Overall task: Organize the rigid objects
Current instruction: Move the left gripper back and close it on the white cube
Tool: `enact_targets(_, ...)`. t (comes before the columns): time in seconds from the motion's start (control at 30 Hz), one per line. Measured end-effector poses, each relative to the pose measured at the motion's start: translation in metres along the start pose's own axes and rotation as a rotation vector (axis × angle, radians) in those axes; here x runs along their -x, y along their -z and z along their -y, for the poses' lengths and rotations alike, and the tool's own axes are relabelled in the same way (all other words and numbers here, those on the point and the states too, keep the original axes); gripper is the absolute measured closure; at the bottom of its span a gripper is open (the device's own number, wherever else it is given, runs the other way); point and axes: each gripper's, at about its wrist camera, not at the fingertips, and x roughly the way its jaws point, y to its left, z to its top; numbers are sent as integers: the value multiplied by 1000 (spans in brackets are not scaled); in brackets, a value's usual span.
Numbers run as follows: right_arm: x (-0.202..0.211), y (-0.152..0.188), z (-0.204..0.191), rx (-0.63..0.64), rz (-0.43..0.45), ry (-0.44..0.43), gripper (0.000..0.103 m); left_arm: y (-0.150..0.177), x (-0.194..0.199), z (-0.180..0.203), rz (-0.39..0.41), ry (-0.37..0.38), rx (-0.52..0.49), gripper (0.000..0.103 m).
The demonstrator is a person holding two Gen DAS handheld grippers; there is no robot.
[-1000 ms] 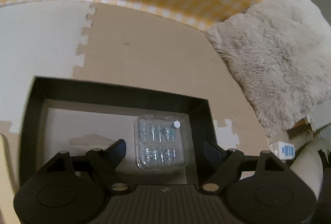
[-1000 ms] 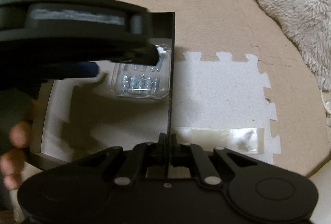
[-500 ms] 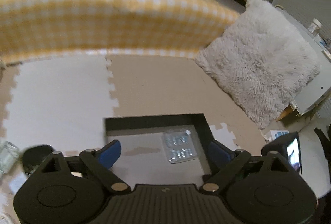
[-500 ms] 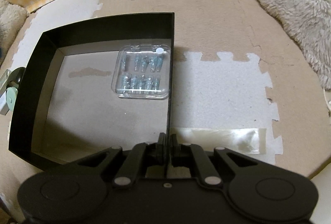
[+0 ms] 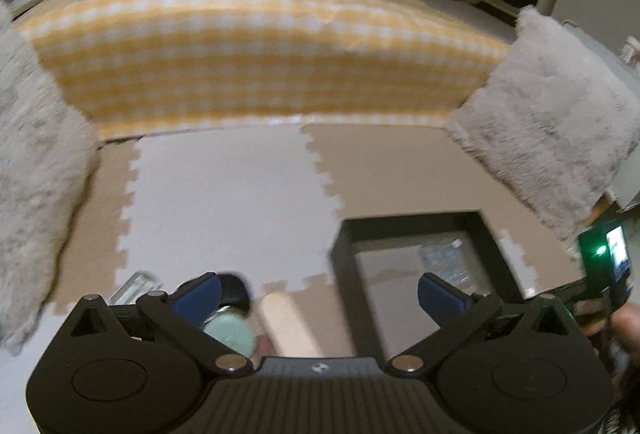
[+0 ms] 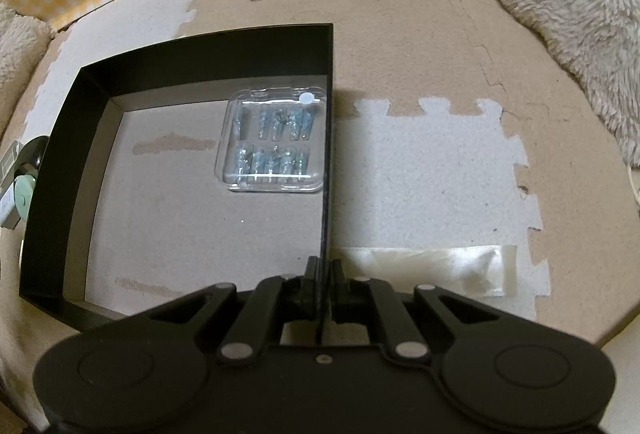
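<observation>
While the right gripper (image 6: 322, 286) presses its two black fingers together on the thin right wall of the shallow black cardboard box (image 6: 60, 169), at 6 o'clock in the right wrist view, the box rests flat on the beige and white puzzle foam mat (image 6: 432, 169). Inside the box, a little further at about 11 o'clock from the gripper, lies the clear plastic blister case of small metal bits (image 6: 274, 141), touching or almost touching the right wall, close to the far right corner. At 3 o'clock from the gripper a strip of glossy clear tape (image 6: 432, 266) sticks on the mat. Outside the box at 9 o'clock, a pale green round object (image 6: 23, 195) and a dark round object are partly seen at the frame edge. At 1 o'clock, far, is a fluffy cream cushion (image 6: 560, 13).

In the left wrist view, the left gripper (image 5: 320, 292) holds its blue-padded fingers (image 5: 200, 294) wide apart with nothing between them, above the mat. Just beyond the left finger, at 7 o'clock, is the same pale green round object (image 5: 230, 332), blurred, with a dark round thing behind it. The black box (image 5: 416, 222) is at 4 o'clock, and the blister case (image 5: 444, 262) is inside. Far, at 12 o'clock, stands a yellow and white checked mattress (image 5: 260, 53).
</observation>
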Motion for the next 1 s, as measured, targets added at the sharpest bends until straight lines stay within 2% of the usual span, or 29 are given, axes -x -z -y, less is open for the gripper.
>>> enact_targets(0.23, -1, -1, 0, 2, -2, 2, 96, 30, -17, -31, -143, -39, 29, 0)
enact_targets(0.4, -1, 0, -3, 13, -2, 11, 96, 58, -41, -51, -253, -53, 183, 1)
enact_targets(0.5, -1, -1, -4, 22, -3, 19, 96, 68, -53, -57, -293, -51, 237, 10)
enact_targets(0.57, -1, -1, -5, 26, -4, 22, 96, 70, -58, -57, -306, -52, 234, 13)
enact_targets(0.73, -1, -1, -6, 30, -4, 26, 96, 70, -70, -50, -306, -54, 190, 35)
enact_targets(0.87, -1, -1, -6, 29, -3, 25, 96, 71, -80, -46, -314, -52, 168, 45)
enact_targets(0.93, -1, -1, -6, 27, -3, 24, 96, 71, -83, -43, -319, -69, 143, 57)
enact_targets(1.0, -1, -1, -6, 27, -3, 24, 96, 71, -84, -41, -325, -82, 110, 57)
